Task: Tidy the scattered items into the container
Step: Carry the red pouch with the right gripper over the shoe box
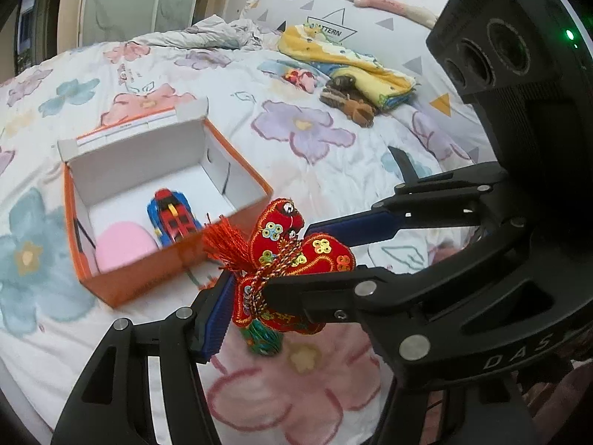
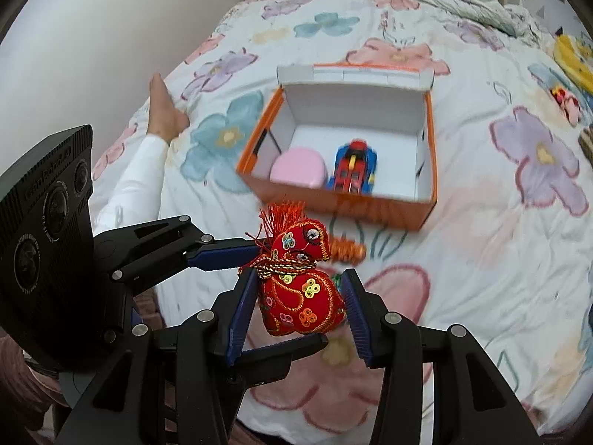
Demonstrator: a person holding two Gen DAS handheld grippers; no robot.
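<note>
We see a red pouch lifted above the bed, caught by both tools at once. In the right wrist view the right gripper has its jaws pinching the pouch's plump body from either side, at lower centre of the frame, while the left gripper reaches in from the left, one finger at the pouch's corded neck and the other under its base. In the left wrist view the left gripper closes on the pouch at centre frame, one blue pad below left and the other above right, and the right gripper crosses in front from the right edge. An orange tassel sticks out of the pouch's top, towards the box. That box, orange outside and white inside, sits open on the floral bedcover in the left half of this frame, just beyond the pouch; in it a pink case lies beside a toy car. Another small orange thing shows behind the pouch in the right view, too blurred to name. In the upper right of the left view lie a yellow cloth and a brown plush. A sleeve and hand rest at the bed's left edge.
</note>
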